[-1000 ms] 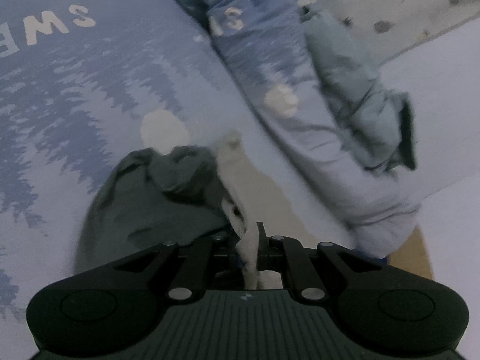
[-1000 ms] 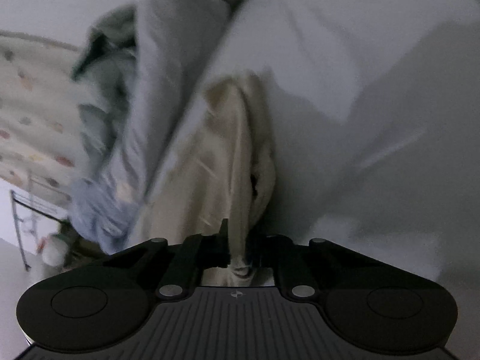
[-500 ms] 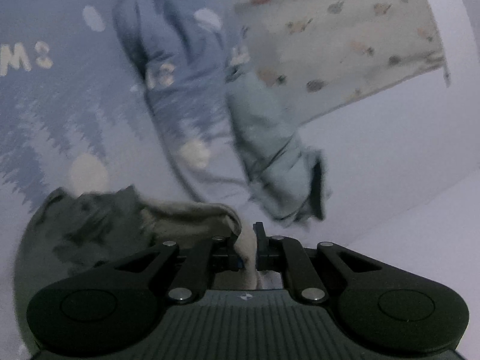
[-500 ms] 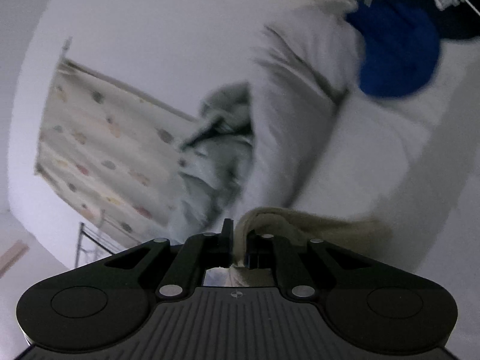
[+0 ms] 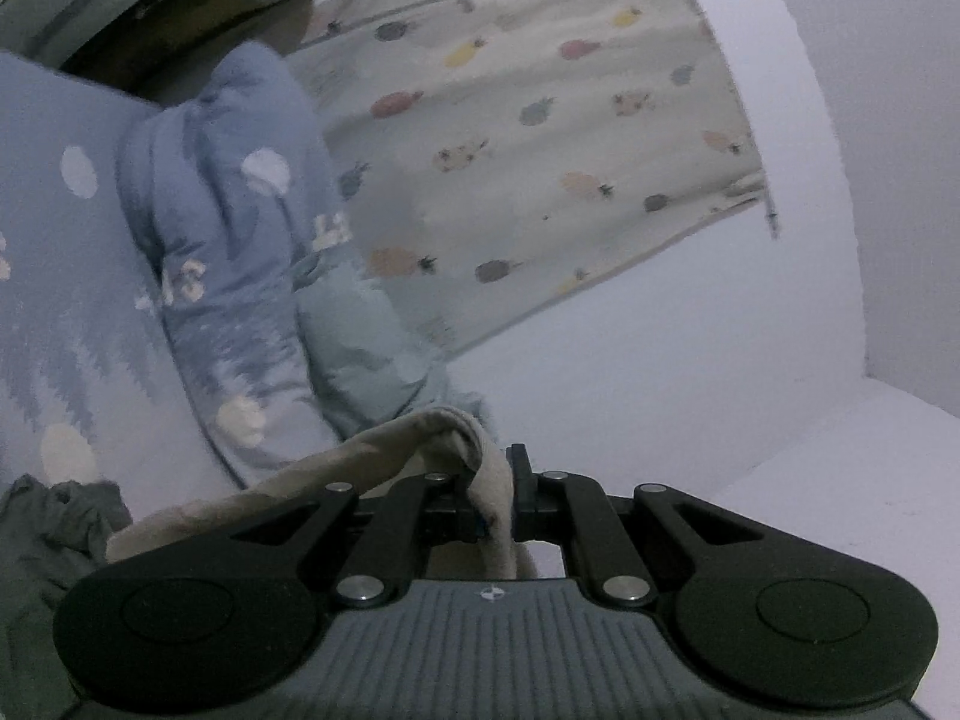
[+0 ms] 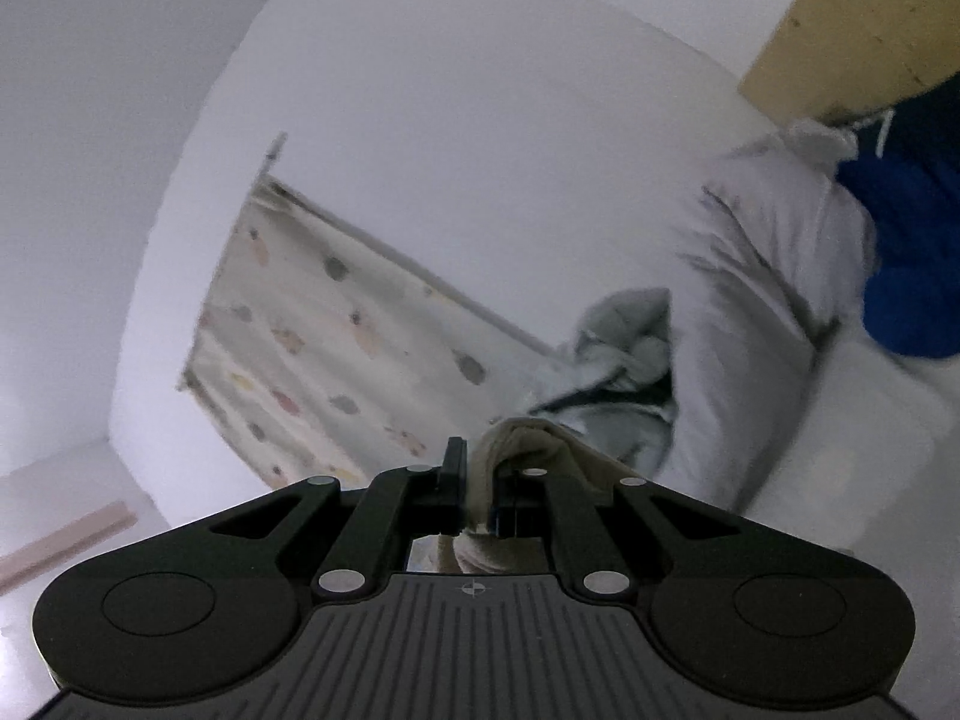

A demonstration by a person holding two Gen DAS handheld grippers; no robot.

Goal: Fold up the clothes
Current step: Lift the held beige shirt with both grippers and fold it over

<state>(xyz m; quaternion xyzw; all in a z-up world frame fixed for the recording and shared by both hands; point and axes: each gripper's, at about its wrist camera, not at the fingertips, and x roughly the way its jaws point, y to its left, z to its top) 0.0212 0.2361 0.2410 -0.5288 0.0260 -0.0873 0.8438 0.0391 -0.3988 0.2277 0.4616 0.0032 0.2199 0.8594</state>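
Left claw [image 5: 497,504] clamped on one edge of beige cloth garment [image 5: 312,480], right claw [image 6: 477,498] clamped on another edge, garment raised near blue printed duvet [image 5: 228,240], bare white wall [image 5: 690,372] beyond.

Dim white walls [image 5: 690,360], pineapple-print curtain [image 5: 540,138], wooden board [image 6: 840,36].

On the black two-finger left gripper [image 5: 495,501], silver screws are set beside a ribbed grey plate; the matching right gripper [image 6: 477,498] is built alike.
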